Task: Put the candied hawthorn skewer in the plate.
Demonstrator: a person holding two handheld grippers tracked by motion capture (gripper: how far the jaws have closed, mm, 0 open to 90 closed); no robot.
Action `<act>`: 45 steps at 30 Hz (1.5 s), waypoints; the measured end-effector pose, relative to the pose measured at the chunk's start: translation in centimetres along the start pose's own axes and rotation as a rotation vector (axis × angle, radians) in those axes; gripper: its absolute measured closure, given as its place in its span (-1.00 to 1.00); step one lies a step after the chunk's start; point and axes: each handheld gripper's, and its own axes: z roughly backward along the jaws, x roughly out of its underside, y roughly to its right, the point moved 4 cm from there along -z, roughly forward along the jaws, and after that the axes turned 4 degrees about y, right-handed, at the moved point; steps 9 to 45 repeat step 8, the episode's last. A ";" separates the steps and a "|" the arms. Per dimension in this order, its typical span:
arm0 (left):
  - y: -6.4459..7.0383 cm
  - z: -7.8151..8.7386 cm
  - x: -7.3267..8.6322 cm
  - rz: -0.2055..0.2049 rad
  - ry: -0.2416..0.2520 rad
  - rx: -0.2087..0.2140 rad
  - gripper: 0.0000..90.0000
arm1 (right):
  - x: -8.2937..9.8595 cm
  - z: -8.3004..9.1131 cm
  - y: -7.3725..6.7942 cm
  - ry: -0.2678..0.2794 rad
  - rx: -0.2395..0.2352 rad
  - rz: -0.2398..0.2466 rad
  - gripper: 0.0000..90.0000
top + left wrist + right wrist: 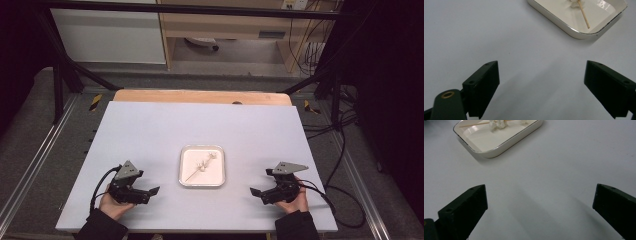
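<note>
Forearms and hands: nearest the high camera we see our two dark sleeves come in from the bottom edge, each hand wrapped around a tool.
Tabletop [150, 130]: we work on a broad pale grey-white board over a wooden top, with bare surface all round the tray.
Tray [186, 172]: we see a white, shallow, rounded-square tray with a thin metallic rim, near the middle of the tabletop and toward its near edge, between our two tools and well apart from both.
Left hand-held gripper [150, 192]: we hold it at the near left of the tabletop, pointing inward toward the tray; in its own view the two black jaws stand wide apart with bare tabletop between them, and the tray's corner lies ahead to the upper right [574, 33].
Right hand-held gripper [257, 194]: we hold it at the near right, pointing inward as well; its jaws also gape wide over bare tabletop, nothing between them, with the tray ahead to the upper left [489, 152].
Skewer [200, 168]: we see a thin wooden stick lying slantwise inside the tray, its bare end toward the near left corner.
White pieces [496, 124]: small white lumps sit along the skewer's far part; we cannot tell what they are.
</note>
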 end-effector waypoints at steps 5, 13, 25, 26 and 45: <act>-0.5 0.1 0.4 0.004 0.013 -0.001 -0.72 | 0.1 -0.1 -0.1 -0.001 -0.003 -0.001 -0.99; -0.6 0.1 0.6 0.013 0.012 -0.003 -0.71 | 0.0 0.0 -0.1 0.001 -0.005 -0.005 -0.99; -0.6 0.1 0.6 0.013 0.012 -0.003 -0.71 | 0.0 0.0 -0.1 0.001 -0.005 -0.005 -0.99; -0.6 0.1 0.6 0.013 0.012 -0.003 -0.71 | 0.0 0.0 -0.1 0.001 -0.005 -0.005 -0.99; -0.6 0.1 0.6 0.013 0.012 -0.003 -0.71 | 0.0 0.0 -0.1 0.001 -0.005 -0.005 -0.99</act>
